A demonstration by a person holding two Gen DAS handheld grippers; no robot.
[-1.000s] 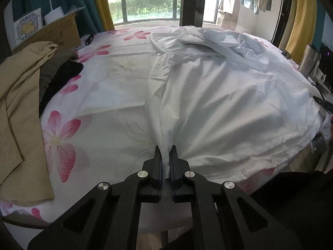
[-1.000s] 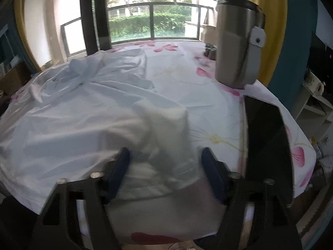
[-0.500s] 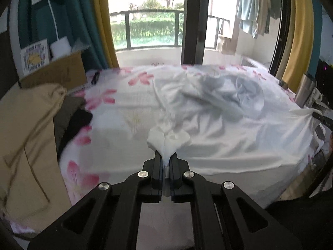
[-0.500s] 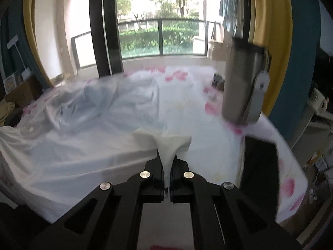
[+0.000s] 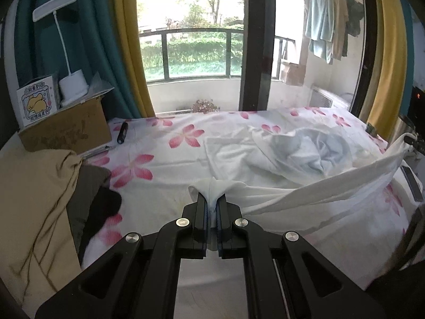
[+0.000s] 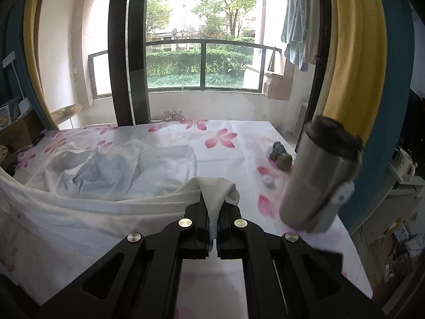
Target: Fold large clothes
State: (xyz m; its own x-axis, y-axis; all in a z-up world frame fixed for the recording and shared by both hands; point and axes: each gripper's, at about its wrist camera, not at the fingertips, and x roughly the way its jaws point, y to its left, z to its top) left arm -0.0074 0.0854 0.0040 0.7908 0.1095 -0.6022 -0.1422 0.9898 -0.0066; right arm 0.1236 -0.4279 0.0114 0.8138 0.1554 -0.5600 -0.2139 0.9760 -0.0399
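Since a second ago, your right tongs (image 6: 212, 212) have clamped the white garment (image 5: 305, 191); both tongs now lift its near edge off the floral table (image 5: 164, 159), left tongs (image 5: 211, 207) clenched on it too.

Garment (image 5: 305, 159): spread over the right half of the table (image 5: 164, 164), bunched at its far part; near edge lifted off the cloth.
Left gripper (image 5: 211, 207): near centre, pinching the garment's near-left corner.
Right gripper (image 6: 211, 212): pinching the near-right corner.
Clothes pile (image 5: 39, 199): near left on the table.
Cardboard box (image 5: 66, 130): far left, behind the pile; lamp (image 5: 71, 85) on it.
Flask (image 6: 318, 180): right of the garment, near the table's right edge.
Window (image 6: 199, 53): behind the table.
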